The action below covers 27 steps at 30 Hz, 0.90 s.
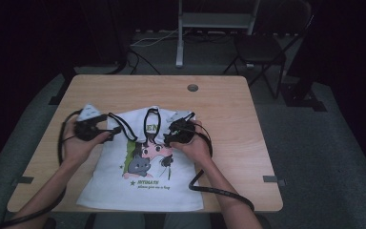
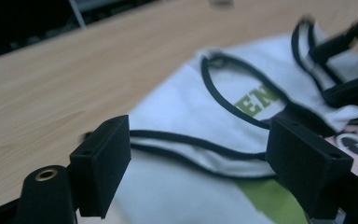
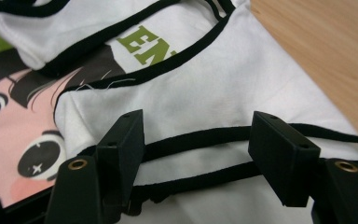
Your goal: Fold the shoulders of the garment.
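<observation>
Folding looks like the work in hand: a white sleeveless shirt [image 1: 143, 167] lies flat at the lower centre of the high view, on a pale wooden table [image 1: 228, 109], its top part doubled down over the cartoon print so the black-edged neckline and armholes bunch together at mid-frame. The left gripper [image 1: 116, 130] sits at the left edge of that folded part and the right gripper [image 1: 169, 138] at its right edge, one at each shoulder, probably so the cloth can be drawn evenly from both sides.

In the left gripper view the two black block-shaped jaws stand wide apart with the black trim of an armhole running behind the gap; the picture is blurred, yet nothing seems pinched. In the right gripper view the jaws are likewise parted, straddling two bands of black trim without pressing on them, so that gripper holds nothing either.

Soft, thin knit, the shirt creases readily; its binding is a narrow black ribbing, and green lettering shows inside the neckline. The table's surface is smooth wood grain.
</observation>
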Each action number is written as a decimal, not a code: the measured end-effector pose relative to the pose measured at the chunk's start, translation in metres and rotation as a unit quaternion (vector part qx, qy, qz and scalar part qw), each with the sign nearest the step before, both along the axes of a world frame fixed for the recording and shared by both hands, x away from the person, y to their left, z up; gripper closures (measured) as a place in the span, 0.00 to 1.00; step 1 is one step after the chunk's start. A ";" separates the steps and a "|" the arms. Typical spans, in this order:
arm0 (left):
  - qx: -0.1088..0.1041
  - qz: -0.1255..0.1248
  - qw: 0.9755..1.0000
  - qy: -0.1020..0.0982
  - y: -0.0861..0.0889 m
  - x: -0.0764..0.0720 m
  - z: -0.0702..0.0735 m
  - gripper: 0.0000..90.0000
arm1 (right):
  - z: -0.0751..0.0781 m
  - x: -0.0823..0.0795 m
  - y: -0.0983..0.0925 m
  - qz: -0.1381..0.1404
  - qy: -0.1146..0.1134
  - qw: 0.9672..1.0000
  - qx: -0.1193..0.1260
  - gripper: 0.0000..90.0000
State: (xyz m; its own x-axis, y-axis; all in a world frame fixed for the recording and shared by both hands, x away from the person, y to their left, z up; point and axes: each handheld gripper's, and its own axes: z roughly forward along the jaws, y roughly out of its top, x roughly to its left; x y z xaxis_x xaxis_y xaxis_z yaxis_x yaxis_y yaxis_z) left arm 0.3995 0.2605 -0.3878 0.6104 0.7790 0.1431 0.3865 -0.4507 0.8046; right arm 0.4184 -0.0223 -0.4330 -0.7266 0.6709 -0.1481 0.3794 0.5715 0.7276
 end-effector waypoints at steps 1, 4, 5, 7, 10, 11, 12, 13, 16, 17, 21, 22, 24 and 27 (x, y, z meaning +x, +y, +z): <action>0.029 -0.006 1.000 0.000 -0.012 0.005 -0.003 0.24 | 0.000 -0.001 0.001 0.002 -0.004 1.000 -0.004 0.39; 0.048 -0.018 0.999 0.006 -0.032 0.012 -0.012 0.24 | 0.001 -0.006 0.004 0.011 -0.013 1.000 -0.018 0.39; 0.062 -0.025 0.998 0.006 -0.038 0.012 -0.015 0.24 | 0.001 -0.007 0.004 0.015 -0.016 1.000 -0.023 0.39; 0.079 -0.034 0.996 0.007 -0.045 0.011 -0.022 0.24 | 0.002 -0.008 0.004 0.018 -0.016 0.999 -0.023 0.39; 0.096 -0.040 0.994 0.012 -0.047 0.007 -0.031 0.24 | 0.001 -0.009 0.003 0.022 -0.015 0.999 -0.019 0.39; 0.099 -0.042 0.994 0.014 -0.046 0.005 -0.033 0.24 | 0.000 -0.010 0.002 0.023 -0.014 0.999 -0.018 0.39; 0.101 -0.042 0.994 0.013 -0.045 0.003 -0.035 0.24 | 0.000 -0.010 0.002 0.023 -0.013 0.999 -0.017 0.38; 0.105 -0.043 0.993 0.010 -0.045 0.002 -0.036 0.24 | 0.000 -0.010 0.001 0.023 -0.013 1.000 -0.015 0.38; 0.109 -0.046 0.993 0.011 -0.042 -0.004 -0.041 0.24 | -0.001 -0.009 0.000 0.022 -0.012 1.000 -0.009 0.38; 0.109 -0.046 0.993 0.009 -0.040 -0.005 -0.042 0.24 | -0.001 -0.010 0.000 0.020 -0.010 1.000 -0.008 0.38; 0.106 -0.044 0.993 0.010 -0.037 -0.007 -0.042 0.24 | -0.001 -0.010 -0.001 0.019 -0.008 1.000 -0.008 0.38; 0.109 -0.047 0.993 0.011 -0.036 -0.007 -0.041 0.24 | -0.001 -0.010 -0.001 0.020 -0.008 1.000 -0.007 0.38; 0.081 -0.044 0.996 0.007 -0.033 -0.006 -0.038 0.24 | -0.001 -0.009 -0.003 0.020 -0.002 1.000 -0.005 0.36; 0.039 -0.028 0.999 0.003 -0.019 -0.001 -0.026 0.24 | 0.005 -0.003 -0.015 0.009 0.009 1.000 0.024 0.34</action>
State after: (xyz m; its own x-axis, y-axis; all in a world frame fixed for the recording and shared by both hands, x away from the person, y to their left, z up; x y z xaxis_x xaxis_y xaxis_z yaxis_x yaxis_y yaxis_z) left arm 0.3981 0.2414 -0.4141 0.6541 0.7301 0.1975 0.3637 -0.5326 0.7643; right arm 0.4156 -0.0378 -0.4281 -0.7405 0.6642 -0.1026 0.3825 0.5421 0.7482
